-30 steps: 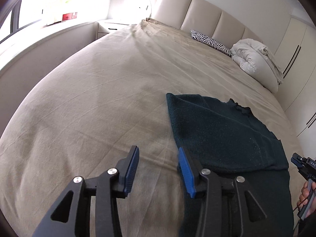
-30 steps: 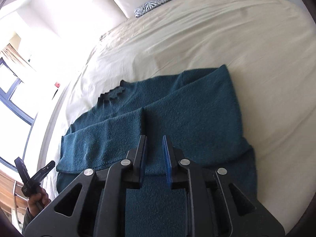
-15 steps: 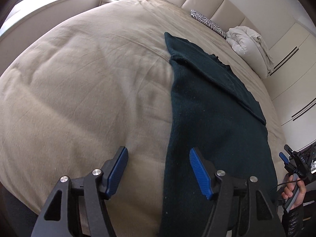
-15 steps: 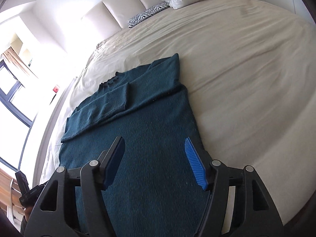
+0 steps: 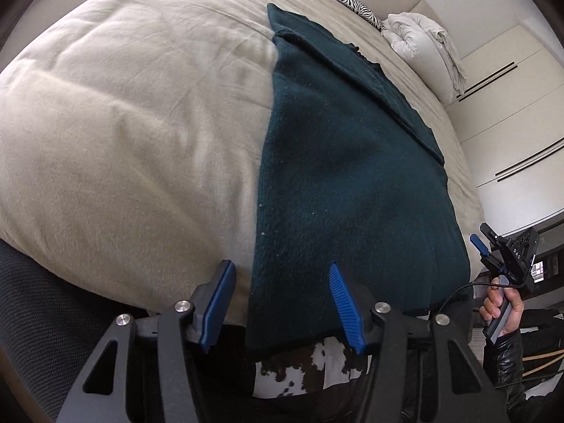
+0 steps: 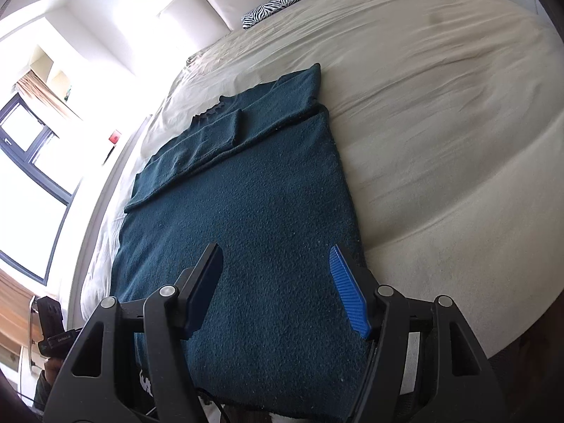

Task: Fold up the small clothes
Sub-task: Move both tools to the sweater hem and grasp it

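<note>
A dark teal sweater (image 6: 253, 232) is lying flat on the bed (image 6: 440, 112), its sleeves already folded across the chest and its hem hanging over the near edge of the mattress. The left hand-held gripper (image 5: 282, 303) is hovering with jaws spread over the hem's left corner; they have just been narrowing a little, with nothing pinched. The right hand-held gripper (image 6: 278, 289) is hanging above the hem's right side, jaws having just been opening and now standing apart, empty. The step in hand looks like taking the hem for the lengthwise fold. Next, each gripper probably needs to drop onto its corner, pinch the fabric, and carry it toward the collar.
</note>
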Tool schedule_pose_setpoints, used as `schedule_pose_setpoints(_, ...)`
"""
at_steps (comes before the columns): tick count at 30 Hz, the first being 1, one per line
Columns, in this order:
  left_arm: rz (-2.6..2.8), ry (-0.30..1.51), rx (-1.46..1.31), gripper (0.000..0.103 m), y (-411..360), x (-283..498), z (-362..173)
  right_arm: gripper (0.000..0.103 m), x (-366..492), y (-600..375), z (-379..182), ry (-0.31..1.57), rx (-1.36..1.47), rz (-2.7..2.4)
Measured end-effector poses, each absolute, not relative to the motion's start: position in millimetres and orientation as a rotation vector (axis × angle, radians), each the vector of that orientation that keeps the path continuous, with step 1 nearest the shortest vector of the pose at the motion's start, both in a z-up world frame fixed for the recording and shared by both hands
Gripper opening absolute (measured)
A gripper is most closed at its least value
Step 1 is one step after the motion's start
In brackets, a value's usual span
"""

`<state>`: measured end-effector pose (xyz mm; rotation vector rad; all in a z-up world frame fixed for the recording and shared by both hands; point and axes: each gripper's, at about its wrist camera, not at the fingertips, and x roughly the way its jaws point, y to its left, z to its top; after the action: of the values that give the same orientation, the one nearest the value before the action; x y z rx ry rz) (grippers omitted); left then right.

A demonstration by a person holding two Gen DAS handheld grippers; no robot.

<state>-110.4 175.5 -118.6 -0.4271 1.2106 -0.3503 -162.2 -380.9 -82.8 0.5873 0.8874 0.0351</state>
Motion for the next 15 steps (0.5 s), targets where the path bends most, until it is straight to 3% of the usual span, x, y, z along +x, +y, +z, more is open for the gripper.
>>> schedule_pose_setpoints(15,-0.385,1.244,-0.515,0.052,189.9,-107.2,-134.1,0.061,-212.1,-406.1,-96.7,1.049,0.642,-0.010)
